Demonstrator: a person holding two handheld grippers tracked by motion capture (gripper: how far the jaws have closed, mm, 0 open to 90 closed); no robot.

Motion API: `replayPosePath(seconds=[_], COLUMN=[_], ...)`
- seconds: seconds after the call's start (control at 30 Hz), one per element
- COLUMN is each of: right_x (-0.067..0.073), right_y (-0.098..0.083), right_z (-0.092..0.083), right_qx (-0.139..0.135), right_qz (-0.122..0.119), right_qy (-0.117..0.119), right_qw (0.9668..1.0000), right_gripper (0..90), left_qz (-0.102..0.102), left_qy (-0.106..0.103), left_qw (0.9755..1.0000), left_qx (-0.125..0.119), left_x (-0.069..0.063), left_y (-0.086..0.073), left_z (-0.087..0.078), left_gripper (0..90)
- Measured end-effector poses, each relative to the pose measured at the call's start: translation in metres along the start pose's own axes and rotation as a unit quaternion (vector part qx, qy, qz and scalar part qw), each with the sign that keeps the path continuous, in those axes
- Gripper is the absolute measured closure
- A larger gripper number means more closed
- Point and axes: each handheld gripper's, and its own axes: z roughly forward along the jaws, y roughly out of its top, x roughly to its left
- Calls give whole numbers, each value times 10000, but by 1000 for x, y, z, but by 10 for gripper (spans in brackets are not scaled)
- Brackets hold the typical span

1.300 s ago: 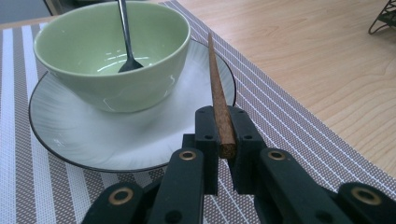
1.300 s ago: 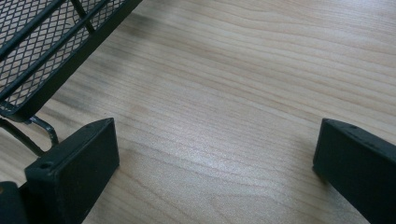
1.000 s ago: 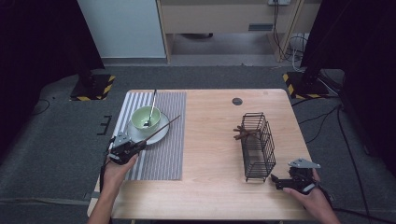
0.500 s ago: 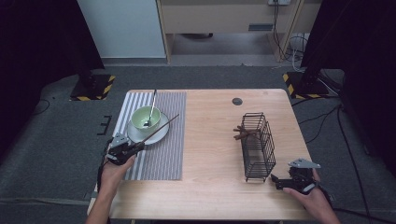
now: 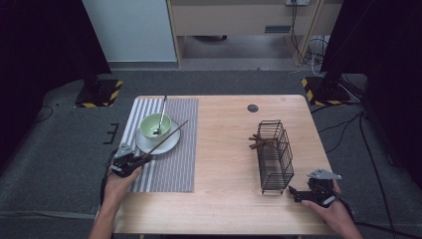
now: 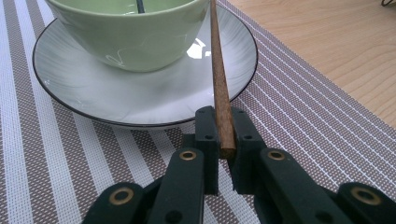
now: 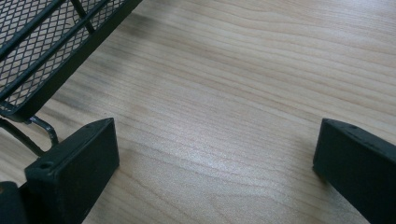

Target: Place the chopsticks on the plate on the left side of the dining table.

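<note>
High view shows the left gripper pinching a tapered brown wooden chopstick slanted across the glossy white plate beside the pale green bowl, with more sticks in the black wire basket (placement looks unfinished); the right gripper, jaws spread, rests beside it.

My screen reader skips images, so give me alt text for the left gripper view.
The left gripper is shut on the end of a thin brown wooden chopstick, which runs up past a pale green ceramic bowl on a white black-rimmed saucer, over a striped woven placemat.
</note>
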Motion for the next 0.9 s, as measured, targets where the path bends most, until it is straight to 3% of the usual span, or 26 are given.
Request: replayPosePath(seconds=[0.9], right_x=[0], right_y=[0], right_z=[0], right_qx=[-1], right_qz=[3], right_qy=[-3], right_qw=[10000], right_gripper=[4], left_qz=[34], left_qy=[60], left_qw=[9991], left_qx=[409], left_x=[7], left_y=[-10], left_z=[5], left_gripper=[831])
